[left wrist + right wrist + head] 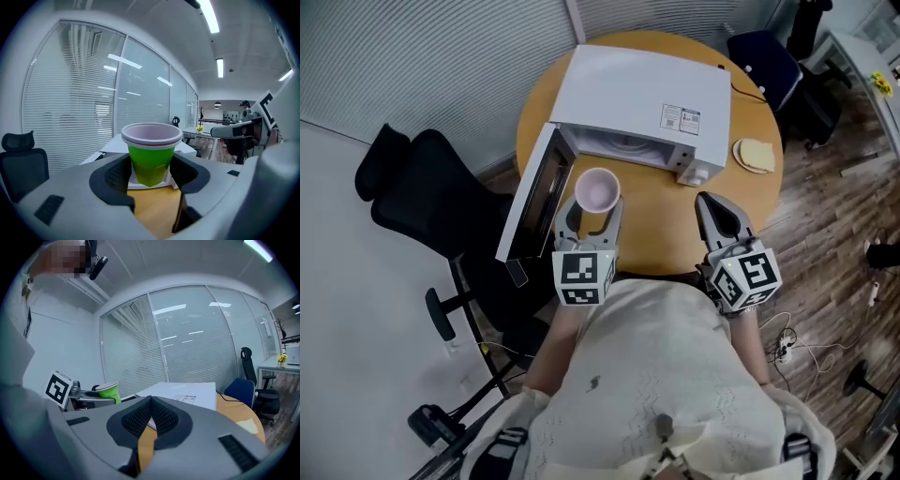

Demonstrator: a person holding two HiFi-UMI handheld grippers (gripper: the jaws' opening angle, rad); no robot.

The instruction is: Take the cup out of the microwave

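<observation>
Green plastic cup with pale pink rim (151, 159): light, thin-walled, easily crushed; seemingly empty, though only dimly seen inside. Best gripped mid-wall, below rim, gently. Held upright between half-spread jaws of left hand-held gripper (151, 174), above round wooden counter (666, 239), at 6 o'clock from open white microwave (642, 98). Right hand-held gripper (150, 417) shut, empty, at 3 o'clock.

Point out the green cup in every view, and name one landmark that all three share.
Head view: the cup is left of centre, seen from above, between the left gripper's jaws, just in front of the open microwave.
Left gripper view: the cup is at centre, gripped between the jaws.
Right gripper view: the cup is small, at middle left.
Shared landmark: the white microwave, behind the cup and at centre right.
</observation>
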